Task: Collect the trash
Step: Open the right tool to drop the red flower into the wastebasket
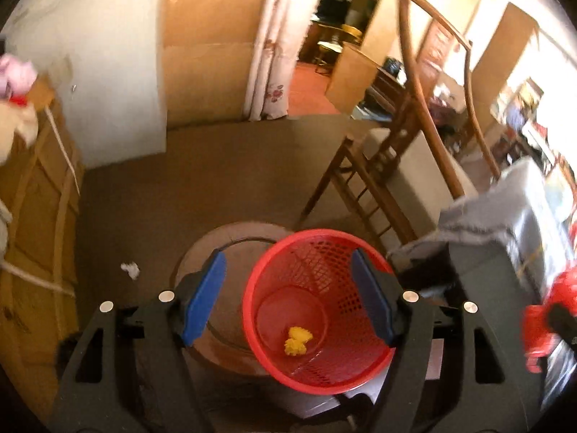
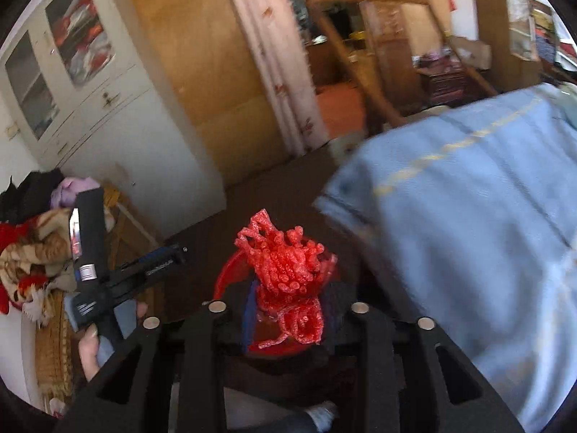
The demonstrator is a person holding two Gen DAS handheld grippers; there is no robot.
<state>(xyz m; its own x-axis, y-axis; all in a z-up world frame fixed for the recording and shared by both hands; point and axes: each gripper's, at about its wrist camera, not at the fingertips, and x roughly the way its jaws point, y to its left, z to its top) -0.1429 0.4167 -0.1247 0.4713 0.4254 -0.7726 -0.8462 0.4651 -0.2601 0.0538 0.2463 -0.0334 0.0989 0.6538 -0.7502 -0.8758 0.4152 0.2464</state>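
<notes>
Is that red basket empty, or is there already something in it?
Not empty. The red basket stands upright with one yellow crumpled wad lying on its bottom.

Red basket [image 1: 285,371] glossy plastic mesh; red net [image 2: 285,270] foamy; chair [image 1: 375,195] wood.

text: none legible | left gripper [image 2: 108,281] body: small white print, too blurred to read

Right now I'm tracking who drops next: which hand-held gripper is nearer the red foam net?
Right. The right hand-held gripper has the red foam net between its fingers; the left hand-held gripper stands open over the red basket, the net off to its side.
</notes>
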